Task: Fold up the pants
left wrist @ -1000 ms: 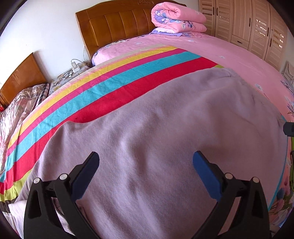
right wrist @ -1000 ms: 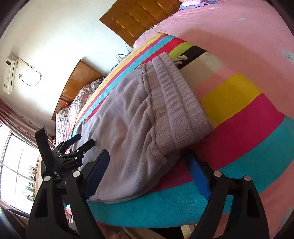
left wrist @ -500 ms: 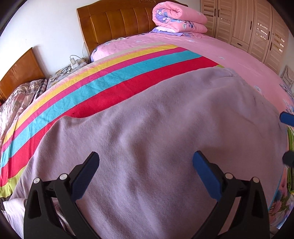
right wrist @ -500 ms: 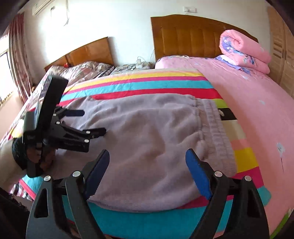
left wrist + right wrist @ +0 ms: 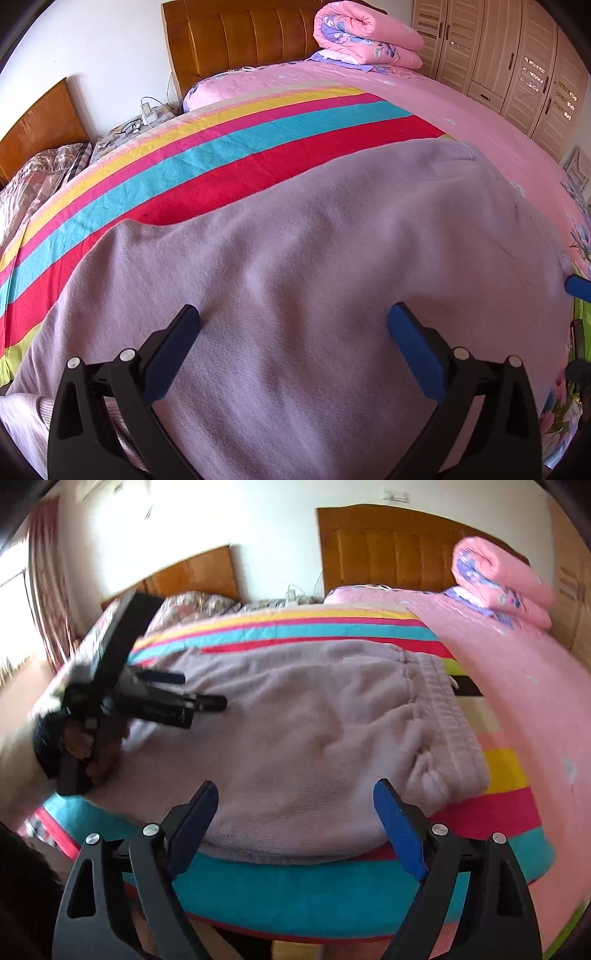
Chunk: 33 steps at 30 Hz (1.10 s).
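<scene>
Lilac fleece pants (image 5: 332, 277) lie folded on the striped blanket (image 5: 221, 147) of a bed; they also show in the right wrist view (image 5: 314, 738), with the ribbed waistband (image 5: 454, 723) at the right. My left gripper (image 5: 293, 325) is open and empty just above the fabric; it also shows in the right wrist view (image 5: 192, 690) over the pants' left part. My right gripper (image 5: 295, 801) is open and empty at the pants' near edge. One of its blue fingertips (image 5: 578, 286) shows at the right edge of the left wrist view.
A rolled pink quilt (image 5: 365, 37) lies at the head of the bed by the wooden headboard (image 5: 240, 40). Wardrobe doors (image 5: 517, 55) stand at the right. A second bed (image 5: 192, 605) and a nightstand with cables (image 5: 144, 118) are at the left.
My right gripper has swung from the waistband end round to the pants' near long edge and levelled. My left gripper has shifted slightly over the fabric. Both stay open.
</scene>
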Tool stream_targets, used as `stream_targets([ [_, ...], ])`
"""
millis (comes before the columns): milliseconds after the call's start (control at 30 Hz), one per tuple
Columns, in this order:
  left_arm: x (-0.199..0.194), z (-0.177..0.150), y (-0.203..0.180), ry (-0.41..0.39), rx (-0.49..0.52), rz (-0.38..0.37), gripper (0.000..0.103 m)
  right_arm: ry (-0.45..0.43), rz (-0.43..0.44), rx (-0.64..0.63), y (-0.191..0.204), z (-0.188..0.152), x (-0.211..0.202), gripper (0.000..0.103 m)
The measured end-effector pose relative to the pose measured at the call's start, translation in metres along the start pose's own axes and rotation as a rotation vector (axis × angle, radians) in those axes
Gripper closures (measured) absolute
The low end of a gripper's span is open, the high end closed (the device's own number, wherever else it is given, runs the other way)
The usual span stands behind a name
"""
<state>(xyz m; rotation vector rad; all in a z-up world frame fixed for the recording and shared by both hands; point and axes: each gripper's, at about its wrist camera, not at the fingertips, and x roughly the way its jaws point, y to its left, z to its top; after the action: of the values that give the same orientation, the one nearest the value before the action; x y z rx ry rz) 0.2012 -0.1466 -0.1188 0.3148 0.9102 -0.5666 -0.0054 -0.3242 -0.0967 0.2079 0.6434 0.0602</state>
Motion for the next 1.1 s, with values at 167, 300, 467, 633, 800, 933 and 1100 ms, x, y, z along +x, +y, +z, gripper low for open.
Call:
stream_targets([
  [167, 0.002, 0.0, 0.0, -0.004, 0.004, 0.007, 0.001, 0.047, -0.02, 0.36, -0.07, -0.022, -0.014, 0.026],
  [300, 0.002, -0.001, -0.001, -0.005, 0.003, 0.007, 0.001, 0.044, 0.045, 0.429, -0.08, -0.022, -0.005, 0.026],
  [467, 0.002, -0.001, -0.001, -0.005, 0.0, 0.007, 0.001, 0.067, 0.128, 0.474, -0.077, -0.001, 0.021, 0.023],
  [633, -0.007, -0.002, 0.001, -0.029, -0.022, -0.013, 0.001, 0.128, 0.278, 0.553, -0.088, -0.001, 0.025, 0.027],
  [800, -0.057, 0.002, 0.021, -0.144, -0.085, -0.046, 0.001, 0.116, 0.246, 0.58, -0.089, 0.007, 0.029, 0.03],
  [933, -0.112, -0.011, 0.063, -0.211, -0.136, 0.058, 0.001, 0.047, 0.202, 0.641, -0.081, 0.013, 0.039, 0.028],
  [1100, -0.156, -0.078, 0.138, -0.15, -0.272, 0.233, 0.001, 0.139, 0.197, 0.503, -0.063, 0.015, 0.04, 0.043],
])
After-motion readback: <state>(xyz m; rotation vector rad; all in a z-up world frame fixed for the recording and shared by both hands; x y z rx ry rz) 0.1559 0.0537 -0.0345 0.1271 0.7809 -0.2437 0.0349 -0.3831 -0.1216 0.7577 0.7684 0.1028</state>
